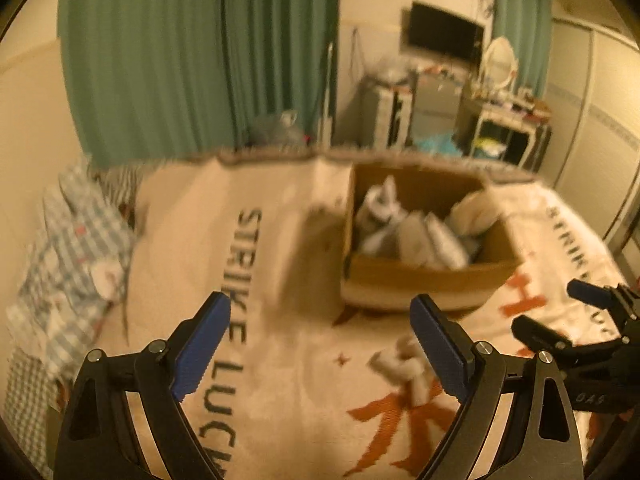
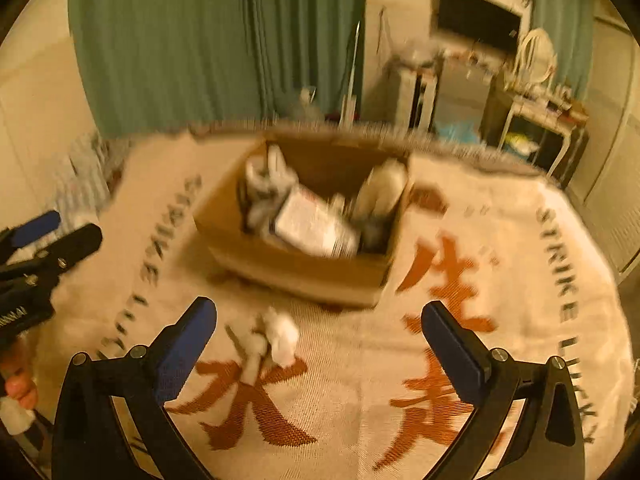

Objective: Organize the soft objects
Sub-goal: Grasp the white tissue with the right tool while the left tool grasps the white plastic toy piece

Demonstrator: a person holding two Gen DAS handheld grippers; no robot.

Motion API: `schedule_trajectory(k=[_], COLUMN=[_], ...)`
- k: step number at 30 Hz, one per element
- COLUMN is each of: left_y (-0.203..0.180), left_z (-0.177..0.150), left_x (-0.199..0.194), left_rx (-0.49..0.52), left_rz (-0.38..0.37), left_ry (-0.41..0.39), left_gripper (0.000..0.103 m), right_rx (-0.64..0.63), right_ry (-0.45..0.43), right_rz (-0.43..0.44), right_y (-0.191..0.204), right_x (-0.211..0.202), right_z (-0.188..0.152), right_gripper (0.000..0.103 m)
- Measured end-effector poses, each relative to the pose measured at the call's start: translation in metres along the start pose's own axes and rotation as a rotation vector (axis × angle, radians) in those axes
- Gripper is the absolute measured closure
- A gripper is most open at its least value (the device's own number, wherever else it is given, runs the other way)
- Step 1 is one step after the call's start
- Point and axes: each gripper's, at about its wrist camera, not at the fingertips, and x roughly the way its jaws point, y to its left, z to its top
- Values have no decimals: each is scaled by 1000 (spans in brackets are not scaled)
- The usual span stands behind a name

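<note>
While both sets of jaws stood wide and empty, the left gripper [image 1: 320,336] and right gripper [image 2: 318,344] hovered over the printed blanket [image 2: 360,380]. A small white soft toy [image 2: 272,340] lay between them. At 12 o'clock, the cardboard box [image 2: 296,264] held soft items.

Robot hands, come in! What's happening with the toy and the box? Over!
Left gripper and right gripper open, empty. White toy loose on blanket, short of box. Box part full. Path clear.
</note>
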Motion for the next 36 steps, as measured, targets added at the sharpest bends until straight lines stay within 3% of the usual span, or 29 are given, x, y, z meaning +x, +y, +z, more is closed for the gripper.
schedule_trajectory(k=[6,9,11,13,14,16,25,32,36], left_y=[4,5,5,4,3,2,-35,-66,-74], left_z=[-27,-36,-40,-43,-45,-49,-60,-88,-92], left_x=[59,84,94,101,103,105,90,109,118], left_rx=[-36,-63,-67,-67,-72,-85,-74,-61,-79], left_rz=[0,-20,-19,-11,-10,-19,-84,-127,-165], left_ry=[109,152,164,175,183,195,210,315,331], left_gripper=[11,11,11,11,11,11,11,13,13], right_rx=[-1,-1,-9,-11,-6,10,59,139,168], right_ry=[122,171,204,231,229,217,118,128,127], right_rz=[34,67,74,91,101,130,81,68,84], right_y=[6,13,16,16,15,11,-17,-44,-52], right_x=[91,122,139,150,151,147,91,87,92], right_z=[-23,-31,-36,-40,-40,-37,-36,-48,-49], right_gripper=[1,6,16,37,43,71,71,71,71])
